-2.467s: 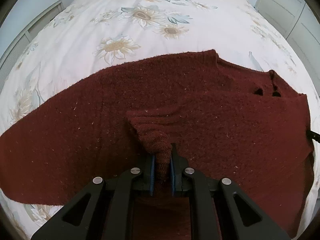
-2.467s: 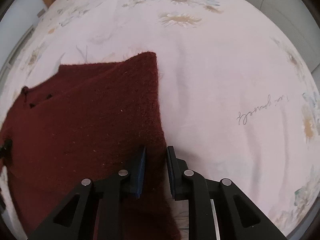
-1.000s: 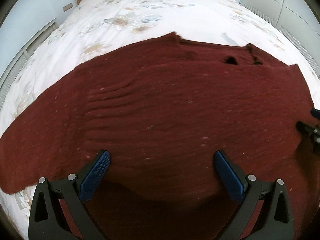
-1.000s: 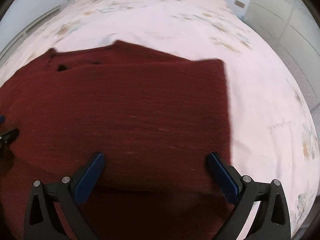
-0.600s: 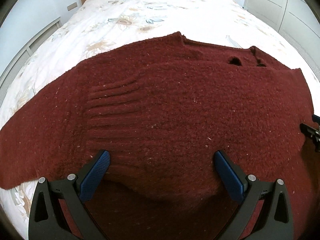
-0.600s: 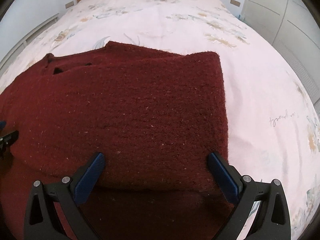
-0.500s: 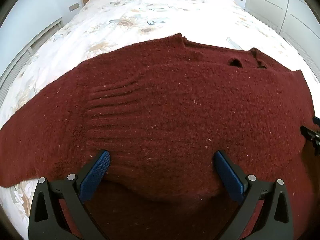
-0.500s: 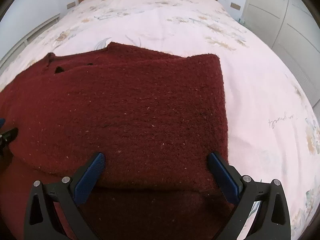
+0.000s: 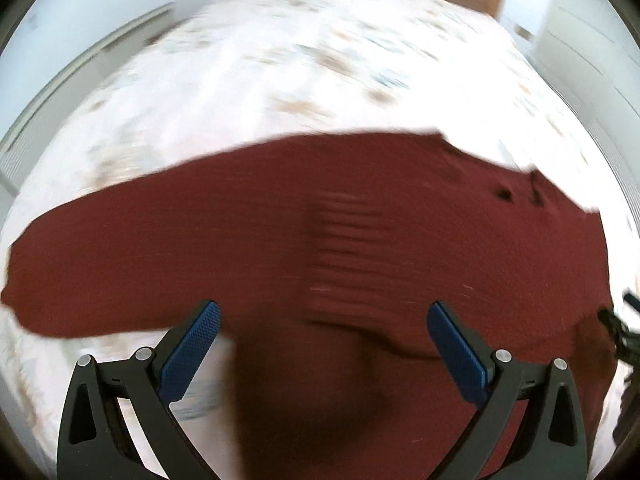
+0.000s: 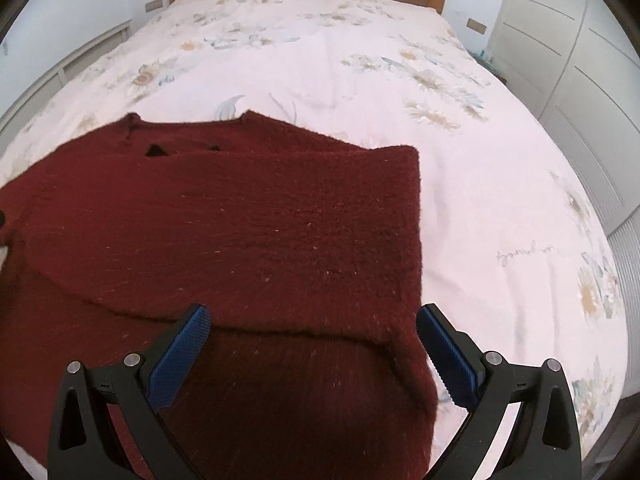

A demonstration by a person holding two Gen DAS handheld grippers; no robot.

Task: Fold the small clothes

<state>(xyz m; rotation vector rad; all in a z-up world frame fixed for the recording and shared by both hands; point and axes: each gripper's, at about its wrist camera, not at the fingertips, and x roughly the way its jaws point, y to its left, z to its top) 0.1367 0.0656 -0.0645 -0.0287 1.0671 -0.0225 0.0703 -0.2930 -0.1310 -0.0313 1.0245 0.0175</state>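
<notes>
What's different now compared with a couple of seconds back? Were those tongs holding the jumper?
Yes: both tongs pinched the dark red sweater then, the left tongs on a raised fold. Both let go and now gape open, and the right tongs sit over the folded-over flap. The sweater stays on the floral bedspread.

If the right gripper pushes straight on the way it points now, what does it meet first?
Most likely the dark red sweater: the right gripper is open, and its fingers frame the folded-over layer's near edge. Beyond that lies the floral bedspread. The height above the knit is unclear.
</notes>
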